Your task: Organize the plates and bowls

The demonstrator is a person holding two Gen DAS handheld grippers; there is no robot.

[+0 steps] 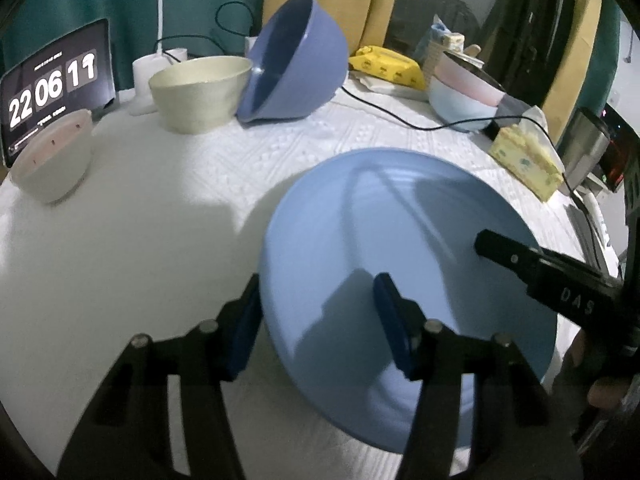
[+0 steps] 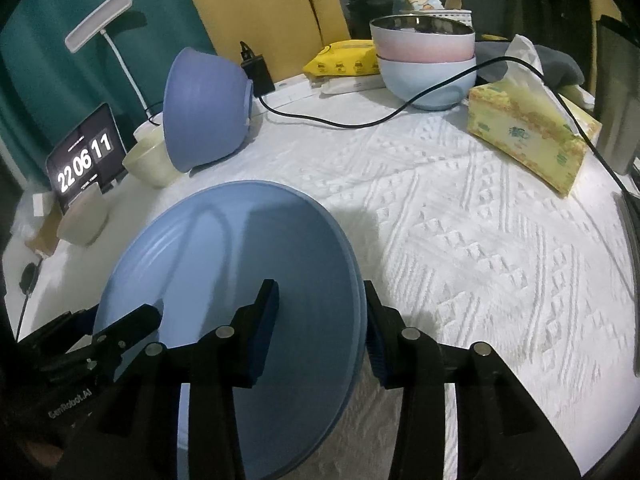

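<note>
A light blue plate (image 1: 360,248) lies on the white tablecloth; it also shows in the right wrist view (image 2: 224,256). My left gripper (image 1: 316,320) is open with its fingers astride the plate's left rim. My right gripper (image 2: 320,328) is open astride the plate's right rim. A periwinkle bowl (image 1: 296,60) leans tilted on a cream bowl (image 1: 200,92) at the back left. A pinkish bowl (image 1: 52,156) sits at the far left. A pink bowl nested in a pale blue bowl (image 2: 426,68) stands at the back right.
A tablet clock (image 1: 52,88) stands at the back left beside a lamp (image 2: 100,20). A tissue box (image 2: 528,136), a yellow wipes pack (image 2: 340,60) and a black cable (image 2: 360,120) lie at the back right. A metal cup (image 1: 584,148) stands at the right edge.
</note>
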